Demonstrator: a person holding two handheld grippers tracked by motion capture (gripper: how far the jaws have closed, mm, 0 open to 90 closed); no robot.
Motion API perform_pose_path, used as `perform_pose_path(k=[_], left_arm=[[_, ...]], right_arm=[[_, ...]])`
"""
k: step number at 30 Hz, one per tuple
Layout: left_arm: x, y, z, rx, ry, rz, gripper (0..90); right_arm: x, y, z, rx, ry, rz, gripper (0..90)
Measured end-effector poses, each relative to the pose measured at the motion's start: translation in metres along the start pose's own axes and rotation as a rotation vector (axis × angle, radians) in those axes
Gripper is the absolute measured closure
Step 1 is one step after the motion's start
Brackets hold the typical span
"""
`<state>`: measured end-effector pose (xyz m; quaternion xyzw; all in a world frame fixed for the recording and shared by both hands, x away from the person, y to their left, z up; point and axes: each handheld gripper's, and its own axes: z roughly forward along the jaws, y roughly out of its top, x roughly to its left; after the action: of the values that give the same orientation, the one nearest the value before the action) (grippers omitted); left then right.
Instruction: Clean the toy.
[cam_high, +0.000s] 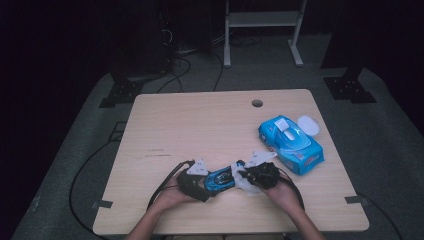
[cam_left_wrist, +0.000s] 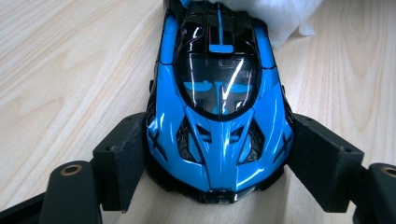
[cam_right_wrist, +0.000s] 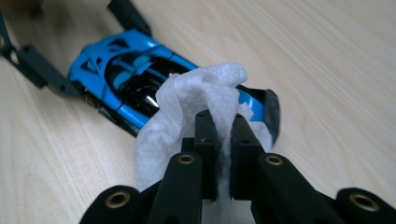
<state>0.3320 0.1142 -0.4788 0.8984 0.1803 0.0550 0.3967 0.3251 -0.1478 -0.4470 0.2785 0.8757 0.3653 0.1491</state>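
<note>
Clamping the blue toy car (cam_left_wrist: 218, 116) by its nose, the left gripper (cam_left_wrist: 217, 161) steadies it while the right gripper's (cam_right_wrist: 225, 140) fingers pinch a white wipe (cam_right_wrist: 196, 93) against its rear.

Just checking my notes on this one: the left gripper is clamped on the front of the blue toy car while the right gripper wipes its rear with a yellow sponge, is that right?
Not quite. The right gripper holds a white wet wipe, not a yellow sponge; the right gripper view shows it pinched between the jaws over the car's rear. The rest stands: the left gripper is clamped on the front of the blue toy car.
</note>
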Motion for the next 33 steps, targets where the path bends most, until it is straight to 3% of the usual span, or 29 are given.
perform_pose_path(k=[1, 5, 8, 11, 13, 15, 19, 22, 28, 31, 33], left_arm=[[0.0, 0.001, 0.001, 0.001, -0.003, -0.001, 23.8], [-0.001, 0.001, 0.002, -0.001, -0.001, -0.003, 23.8], [-0.001, 0.002, 0.001, 0.003, 0.003, -0.005, 23.8], [-0.003, 0.003, 0.002, 0.007, 0.01, -0.003, 24.0], [-0.004, 0.003, 0.003, 0.005, 0.015, -0.006, 24.4], [-0.005, 0.003, 0.003, 0.003, 0.017, -0.009, 24.7], [-0.004, 0.002, 0.002, 0.003, 0.012, -0.001, 24.9], [-0.003, 0.001, 0.002, 0.001, 0.002, -0.001, 24.4], [-0.003, 0.001, 0.002, 0.003, 0.007, 0.013, 23.0], [-0.003, 0.002, 0.002, 0.009, 0.009, 0.014, 23.5], [-0.004, 0.002, 0.002, 0.011, 0.012, 0.014, 23.5]], right_arm=[[-0.004, -0.001, -0.002, -0.002, 0.004, 0.027, 83.6], [-0.002, 0.001, -0.006, 0.002, -0.045, -0.003, 83.5], [-0.002, 0.001, -0.006, 0.001, -0.048, -0.001, 83.7], [0.004, 0.001, 0.001, 0.004, -0.027, 0.0, 84.0], [0.013, 0.003, 0.006, -0.004, -0.037, -0.03, 84.3], [0.02, 0.008, 0.009, -0.03, 0.016, -0.022, 84.3], [0.03, 0.014, 0.014, -0.046, 0.036, -0.042, 84.3], [0.024, 0.013, 0.013, -0.044, 0.056, -0.027, 84.3], [0.008, 0.005, 0.008, -0.033, 0.036, 0.025, 84.3], [0.004, 0.004, 0.007, -0.029, 0.029, 0.03, 84.3], [0.004, 0.004, 0.007, -0.014, -0.001, 0.011, 84.3]])
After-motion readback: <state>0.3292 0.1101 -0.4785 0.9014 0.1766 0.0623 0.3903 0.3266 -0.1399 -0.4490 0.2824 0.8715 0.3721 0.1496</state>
